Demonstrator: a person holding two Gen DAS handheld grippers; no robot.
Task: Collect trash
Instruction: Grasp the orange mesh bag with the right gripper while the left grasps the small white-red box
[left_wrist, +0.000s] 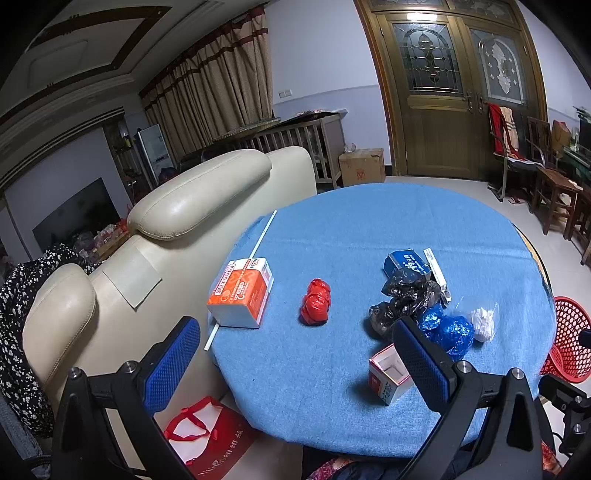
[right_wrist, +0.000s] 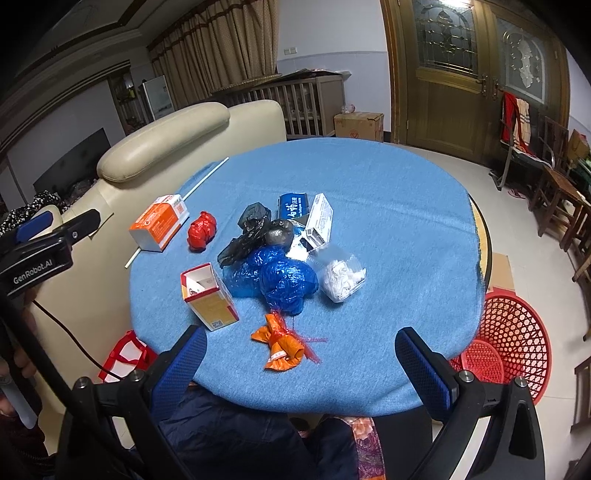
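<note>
Trash lies on a round table with a blue cloth. There is an orange-white box, a red plastic ball, black bags, blue bags, white tissue in clear wrap, an open small carton and an orange wrapper. A red mesh basket stands on the floor at the table's right. My left gripper is open and empty above the near table edge. My right gripper is open and empty, just before the orange wrapper.
A cream leather sofa stands left of the table. A white straw lies near the table's left edge. A blue packet and a white box lie behind the pile. A red gift bag sits on the floor. Wooden chairs stand at the right.
</note>
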